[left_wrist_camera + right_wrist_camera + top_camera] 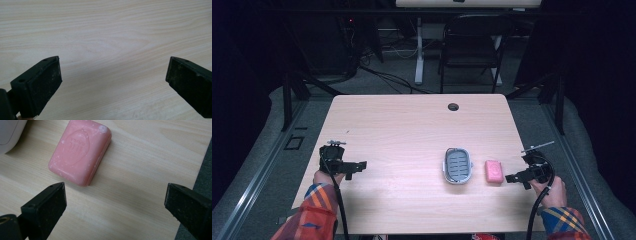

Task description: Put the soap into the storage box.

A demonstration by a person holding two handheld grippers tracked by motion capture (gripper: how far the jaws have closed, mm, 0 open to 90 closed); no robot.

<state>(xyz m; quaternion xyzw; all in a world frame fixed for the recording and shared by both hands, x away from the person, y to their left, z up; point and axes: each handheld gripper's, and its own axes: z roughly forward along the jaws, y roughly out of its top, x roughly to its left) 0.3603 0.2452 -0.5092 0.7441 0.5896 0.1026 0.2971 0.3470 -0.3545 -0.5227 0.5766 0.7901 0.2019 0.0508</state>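
Note:
A pink bar of soap (494, 171) lies flat on the wooden table (412, 130), right of a grey and white soap dish (457, 165) with a slotted floor. My right gripper (512, 177) hovers just right of the soap, jaws wide open and empty. In the right gripper view the soap (80, 151) lies ahead and left of the open jaws (115, 197), and a white corner of the dish (10, 132) shows at top left. My left gripper (360, 165) rests at the table's left side, open over bare wood (113, 70).
A cable hole (453, 106) sits near the table's far edge. Beyond the table stand a black folding chair (472, 45) and a white desk leg (418, 50). The table's right edge (202, 157) runs close beside my right gripper.

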